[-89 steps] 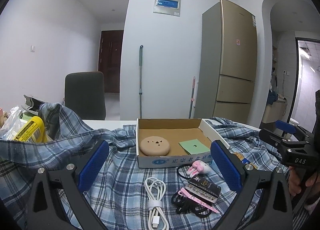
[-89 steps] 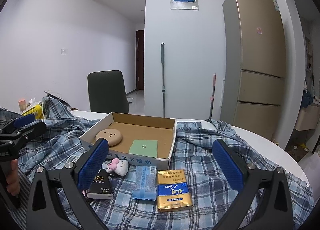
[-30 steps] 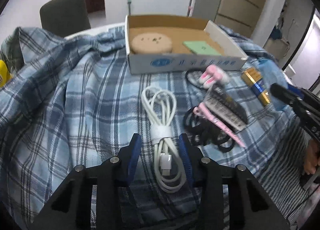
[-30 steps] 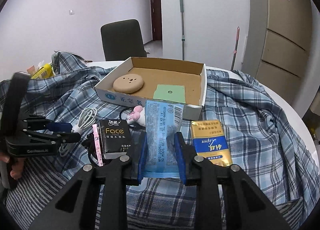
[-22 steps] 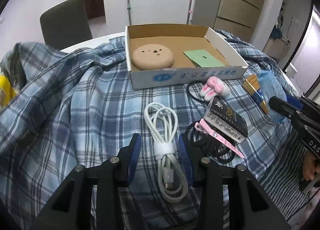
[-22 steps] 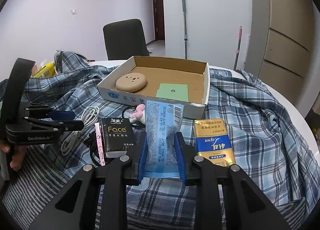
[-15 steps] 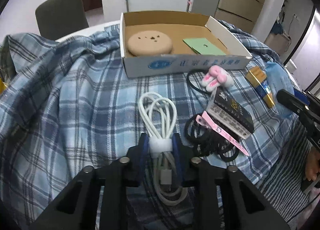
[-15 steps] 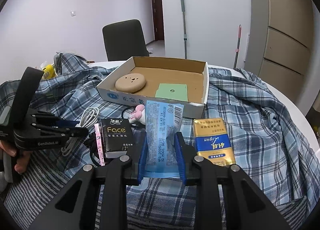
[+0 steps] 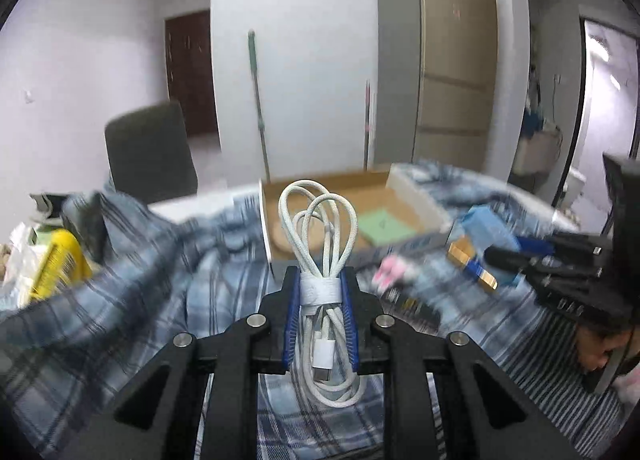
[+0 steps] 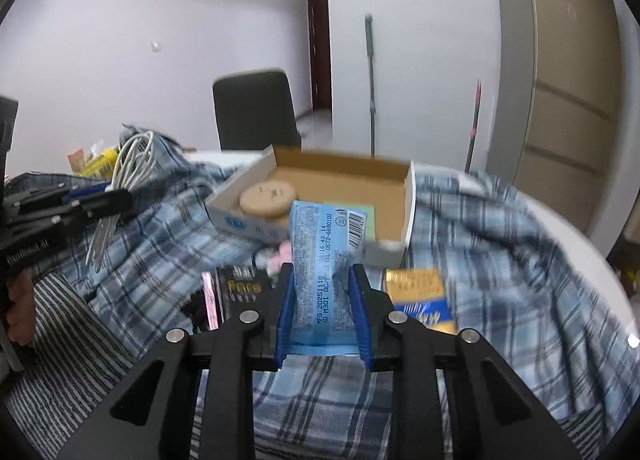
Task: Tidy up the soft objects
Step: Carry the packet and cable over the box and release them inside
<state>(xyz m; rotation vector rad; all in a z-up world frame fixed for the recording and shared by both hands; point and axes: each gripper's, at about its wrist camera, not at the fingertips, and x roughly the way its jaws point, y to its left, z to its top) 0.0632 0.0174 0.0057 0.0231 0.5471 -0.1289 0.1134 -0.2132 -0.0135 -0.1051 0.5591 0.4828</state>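
While the left gripper (image 9: 320,292) pinches the white cable bundle (image 9: 320,244) at its white strap, jaws just drawn in tight on it, the coil rides up in the air, loops standing over the near wall of the cardboard box (image 9: 416,196) and the plug end dangling low between the blue pads. Over on the other side, the right gripper (image 10: 322,292) is clamped narrow on the blue packet (image 10: 326,260), which stands upright, barcode end up, just this side of the box's near edge.

And look at that box from the right wrist view: shallow and open-topped, a round tan pad (image 10: 269,198) in its left half and a green sheet (image 10: 370,226) partly hidden behind the packet. Bare cardboard floor shows toward its far and right side, so there's room in there.

Down on the plaid shirt (image 10: 500,256) spread over the counter (image 10: 576,244), the near strip is crowded: a gold and blue pack (image 10: 420,296) right of the packet, a black tissue pack (image 10: 240,292) and a pink strip (image 10: 210,300) to the left, a small pink plush (image 10: 280,256) tucked against the box front. Right of the gold pack the cloth lies open out to the counter's white curved edge. At far left a hand (image 10: 20,312) grips the left tool's handle above a striped sleeve (image 10: 68,344).
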